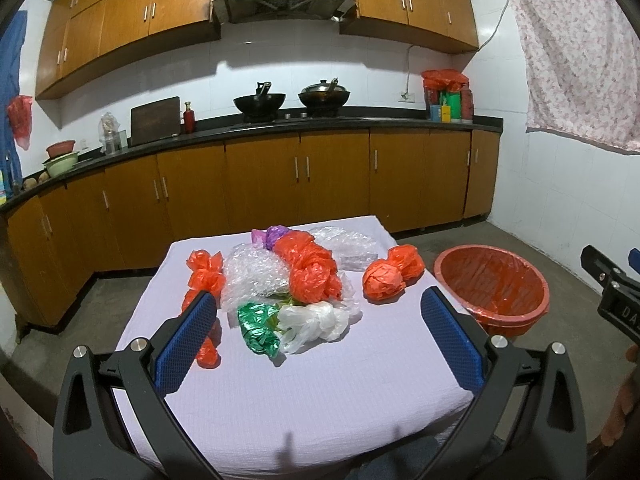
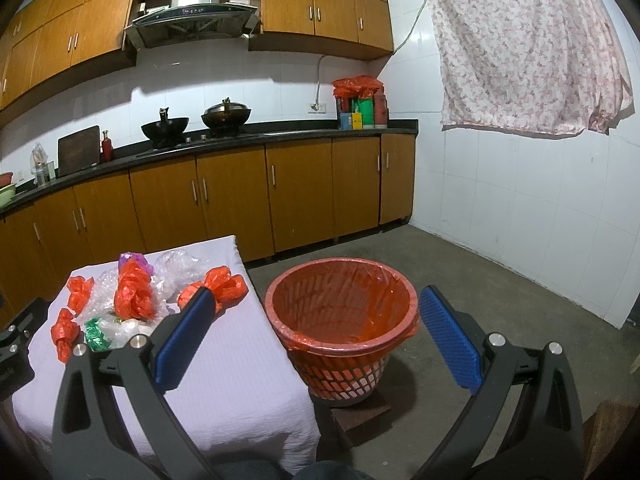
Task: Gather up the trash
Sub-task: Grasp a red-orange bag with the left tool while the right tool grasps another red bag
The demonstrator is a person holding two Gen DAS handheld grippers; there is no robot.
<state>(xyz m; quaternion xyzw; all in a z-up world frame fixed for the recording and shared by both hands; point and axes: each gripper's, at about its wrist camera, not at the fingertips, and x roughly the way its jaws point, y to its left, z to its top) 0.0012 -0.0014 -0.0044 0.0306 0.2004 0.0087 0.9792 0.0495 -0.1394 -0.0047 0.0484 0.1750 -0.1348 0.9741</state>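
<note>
A pile of crumpled plastic bags lies on the white-clothed table (image 1: 304, 392): several orange bags (image 1: 310, 266), clear bubble wrap (image 1: 256, 274), a green bag (image 1: 258, 328), a white bag (image 1: 316, 320), a purple bag (image 1: 276, 234). A knotted orange bag (image 1: 392, 272) lies apart at the right. My left gripper (image 1: 320, 320) is open and empty, above the table's near part, short of the pile. A red basket (image 2: 340, 316) lined with an orange bag stands on the floor right of the table (image 2: 224, 384). My right gripper (image 2: 316, 312) is open and empty, before the basket.
Wooden kitchen cabinets (image 1: 260, 176) and a dark counter with two woks (image 1: 260, 102) run along the far wall. A floral cloth (image 2: 528, 48) hangs on the right wall. The basket stands on a brown block (image 2: 360, 412). Concrete floor (image 2: 500, 288) lies to the right.
</note>
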